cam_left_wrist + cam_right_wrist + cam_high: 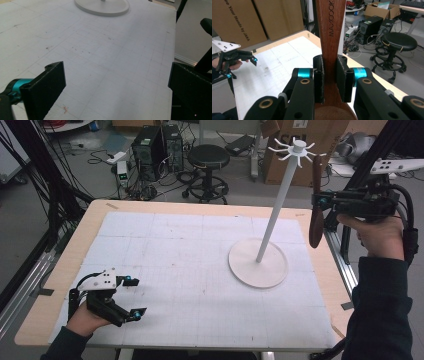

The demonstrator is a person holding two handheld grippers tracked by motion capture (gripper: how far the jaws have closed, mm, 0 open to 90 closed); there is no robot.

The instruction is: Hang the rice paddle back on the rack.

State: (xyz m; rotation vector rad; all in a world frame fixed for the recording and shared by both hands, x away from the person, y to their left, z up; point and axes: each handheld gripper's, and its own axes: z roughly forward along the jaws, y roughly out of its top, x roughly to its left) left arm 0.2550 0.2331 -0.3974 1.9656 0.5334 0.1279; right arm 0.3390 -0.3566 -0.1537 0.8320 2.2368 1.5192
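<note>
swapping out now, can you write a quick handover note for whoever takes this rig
Right gripper: jaws shut on the handle of the wooden utensil, held upright above the table's right edge, close to the top of the white hook stand.
Left gripper: jaws open, nothing between them, low over the white mat at the near left.
Done: utensil picked up and raised beside the stand's hooks.
Left: probably hang the utensil on a hook, then release; no hook carries anything yet.

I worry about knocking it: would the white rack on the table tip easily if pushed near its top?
The white rack probably resists light nudges, since its round base is wide. Its pole is tall and thin, so a push near the hooks may rock it. It looks stiff.
</note>
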